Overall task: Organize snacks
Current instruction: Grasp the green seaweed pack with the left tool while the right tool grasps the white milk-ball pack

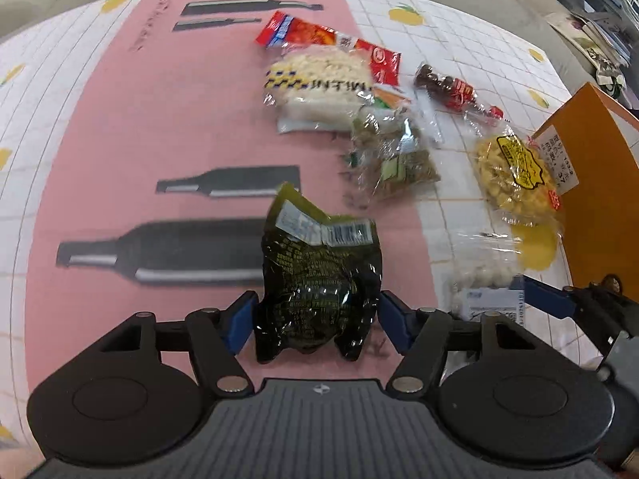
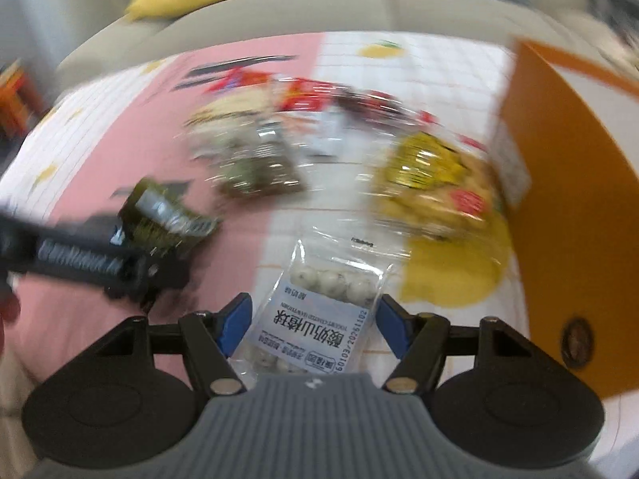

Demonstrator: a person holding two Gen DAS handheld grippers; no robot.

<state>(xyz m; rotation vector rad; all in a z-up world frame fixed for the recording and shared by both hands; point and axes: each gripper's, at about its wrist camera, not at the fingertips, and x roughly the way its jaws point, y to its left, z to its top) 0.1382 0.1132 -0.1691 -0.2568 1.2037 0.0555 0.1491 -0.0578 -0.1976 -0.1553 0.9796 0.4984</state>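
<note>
My left gripper (image 1: pixel 317 319) is shut on a dark green snack packet (image 1: pixel 317 283), which stands up between the blue pads above the pink mat. It shows blurred in the right wrist view (image 2: pixel 167 215). My right gripper (image 2: pixel 313 319) has its pads against the sides of a clear bag of white balls with a blue-and-white label (image 2: pixel 319 311), close to the orange box (image 2: pixel 567 215). That bag also shows in the left wrist view (image 1: pixel 485 291), beside the right gripper's blue finger (image 1: pixel 549 295).
Other snack bags lie on the table: white puffs (image 1: pixel 319 80), greenish pieces (image 1: pixel 393 159), dark red candies (image 1: pixel 451 88), yellow snacks (image 1: pixel 515 175). The orange box (image 1: pixel 599 183) stands at the right. A beige sofa runs behind the table.
</note>
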